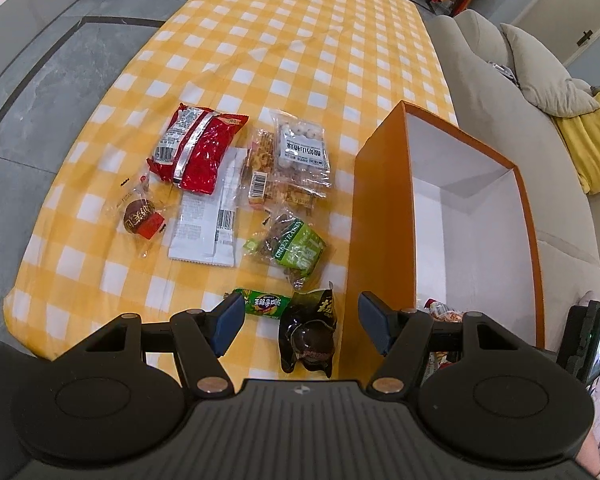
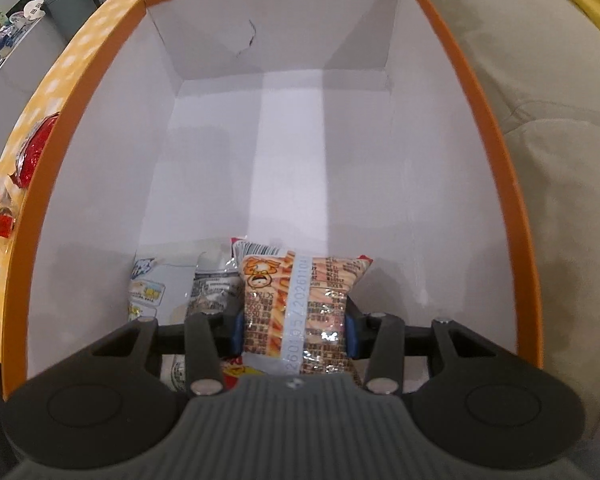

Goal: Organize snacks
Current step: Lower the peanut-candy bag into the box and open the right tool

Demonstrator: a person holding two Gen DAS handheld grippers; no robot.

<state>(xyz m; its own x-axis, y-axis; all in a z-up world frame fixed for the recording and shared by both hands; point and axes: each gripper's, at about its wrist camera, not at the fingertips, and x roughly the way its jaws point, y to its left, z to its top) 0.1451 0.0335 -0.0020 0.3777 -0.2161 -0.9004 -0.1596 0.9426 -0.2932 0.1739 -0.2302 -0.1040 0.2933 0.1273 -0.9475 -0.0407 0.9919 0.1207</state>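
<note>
Left wrist view, left gripper: jaws stand wide with nothing between the pads, hovering above the near edge of the bench, which carries a yellow checked cloth.
Left wrist view, snacks waiting: a dark packet lies just below the open jaws, touching a green candy bar; beyond them lie a raisin bag, a white packet, a red bag, a clear bag of white balls and a small round cake.
Left wrist view, box: orange outside, white inside, standing just beside the snacks on their right; its far half looks bare.
Right wrist view, right gripper: narrowed onto an orange noodle packet, pads pressing both of its sides, low inside the box.
Right wrist view, packed corner: a pale blue packet and a silver packet already sit at the near end, touching the noodle packet's left side.
Step in hand, judged: setting the noodle packet down beside the packed ones.
Doing it well: lower until the packet rests on the floor of the box, keep it upright against its neighbours, then open the jaws fully and lift straight up so the pads do not drag it out.
Next pick, judged: the dark packet is nearest the left gripper; close on its body, not on the crinkled edge.
</note>
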